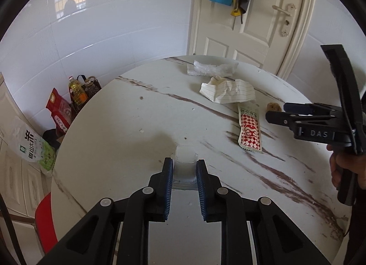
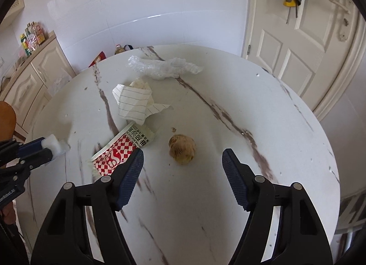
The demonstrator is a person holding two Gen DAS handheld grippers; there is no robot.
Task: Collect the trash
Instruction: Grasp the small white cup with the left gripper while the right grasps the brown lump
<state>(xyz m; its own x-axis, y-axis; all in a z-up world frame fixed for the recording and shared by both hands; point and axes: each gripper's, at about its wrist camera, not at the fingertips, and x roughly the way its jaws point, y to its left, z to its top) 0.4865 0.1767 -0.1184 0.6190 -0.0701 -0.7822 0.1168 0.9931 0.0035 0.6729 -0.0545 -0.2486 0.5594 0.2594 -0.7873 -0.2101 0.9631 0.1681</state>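
On the round worktop (image 2: pixel 263 114) there's one plastic wrap (image 2: pixel 160 68), one paper wad (image 2: pixel 135 102), one snack packet (image 2: pixel 119 150) and one brown lump (image 2: pixel 183 149) just beyond the right gripper (image 2: pixel 183 162), fingers released, while the left gripper (image 1: pixel 183 169) at the near left is clenched on one white foam block (image 1: pixel 184 162).

left gripper (image 1: pixel 183 169) jaws narrow, clamped on a small white piece; right gripper (image 2: pixel 183 162) jaws wide apart, angled down, nothing gripped.
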